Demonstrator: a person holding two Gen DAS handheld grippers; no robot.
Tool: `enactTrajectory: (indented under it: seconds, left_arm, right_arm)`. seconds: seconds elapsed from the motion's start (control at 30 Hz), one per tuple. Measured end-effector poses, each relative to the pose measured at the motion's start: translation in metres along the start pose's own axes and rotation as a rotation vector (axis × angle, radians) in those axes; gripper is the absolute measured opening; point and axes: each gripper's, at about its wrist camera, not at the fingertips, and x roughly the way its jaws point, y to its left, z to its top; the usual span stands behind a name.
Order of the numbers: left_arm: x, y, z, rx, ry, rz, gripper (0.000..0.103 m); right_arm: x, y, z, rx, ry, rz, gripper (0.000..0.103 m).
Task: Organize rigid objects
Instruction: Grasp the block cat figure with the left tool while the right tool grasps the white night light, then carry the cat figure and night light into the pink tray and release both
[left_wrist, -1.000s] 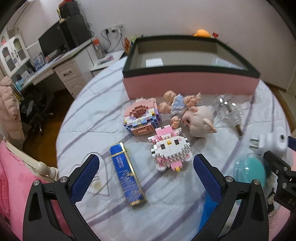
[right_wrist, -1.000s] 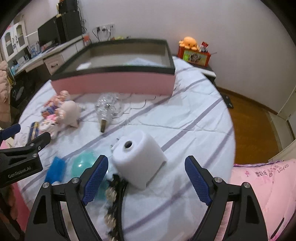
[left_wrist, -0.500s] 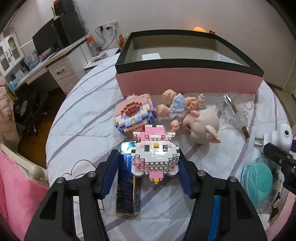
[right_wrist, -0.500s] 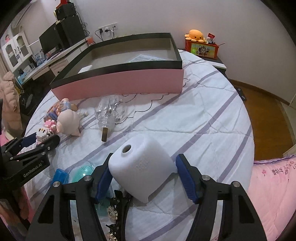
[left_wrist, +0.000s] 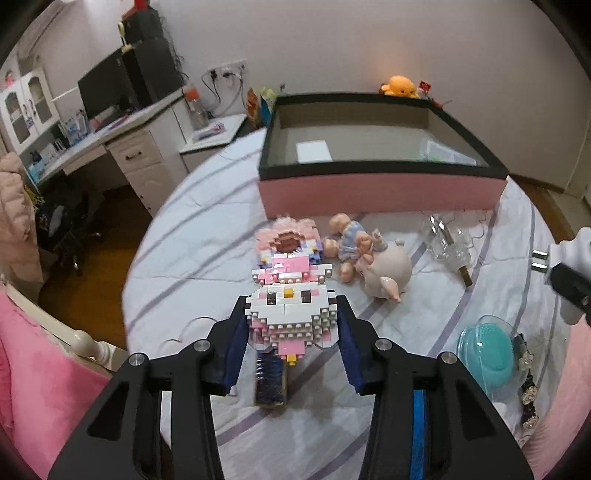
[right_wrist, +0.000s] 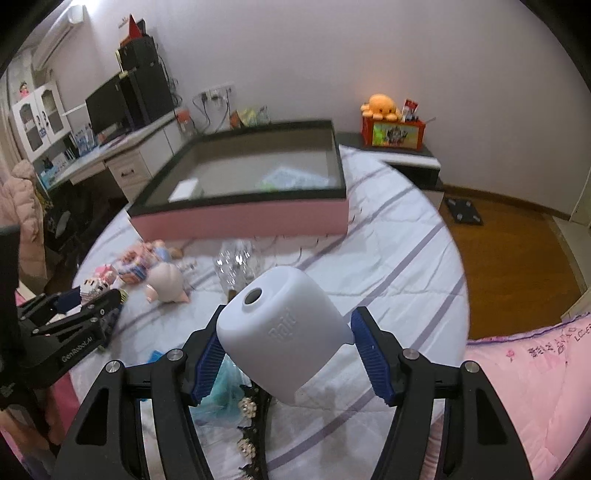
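Note:
A pink-and-white brick-built cat figure (left_wrist: 291, 288) hangs above the striped bed sheet (left_wrist: 192, 266). My left gripper (left_wrist: 291, 314) is closing on it, and both blue pads press its sides. In the right wrist view a white plug-in device (right_wrist: 295, 295) with a round hole is lifted off the sheet, my right gripper (right_wrist: 289, 332) shut on it. The pink box with a black rim (left_wrist: 380, 192) stands open at the back of the bed, also seen as the pink box (right_wrist: 240, 218). The left gripper (right_wrist: 85, 314) shows at the left edge of that view.
On the sheet lie a pastel brick build (left_wrist: 288, 243), a doll (left_wrist: 347, 240), a pig figure (left_wrist: 388, 273), a clear glass bottle (left_wrist: 447, 243), a teal round item (left_wrist: 487, 350), a blue bar box (left_wrist: 271, 380) and a beaded band (left_wrist: 528, 369). A desk (left_wrist: 122, 147) stands left.
Both grippers went from wide open to closed on their objects. The cat figure and the white device have both risen off the sheet.

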Motion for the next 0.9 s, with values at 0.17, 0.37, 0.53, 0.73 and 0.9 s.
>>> enactTrajectory:
  seconds: [0.17, 0.37, 0.53, 0.73, 0.9]
  left_arm:
    - [-0.037, 0.007, 0.004, -0.012, -0.091, 0.008, 0.045]
    - [-0.085, 0.010, 0.012, -0.013, -0.221, 0.024, 0.045]
    - [-0.122, 0.005, 0.014, -0.006, -0.319, 0.021, 0.045]
    - [-0.137, -0.008, 0.004, 0.025, -0.349, -0.011, 0.045]
    - [-0.139, -0.009, 0.001, 0.031, -0.346, -0.015, 0.045]
  right_arm:
    - [-0.032, 0.007, 0.005, -0.005, -0.079, 0.006, 0.067]
    - [-0.077, 0.020, 0.007, -0.033, -0.197, 0.030, 0.067]
    - [-0.106, 0.034, 0.004, -0.060, -0.281, 0.053, 0.067]
    - [-0.117, 0.051, -0.005, -0.106, -0.300, 0.095, 0.067]
    - [-0.116, 0.049, -0.007, -0.092, -0.293, 0.098, 0.067]
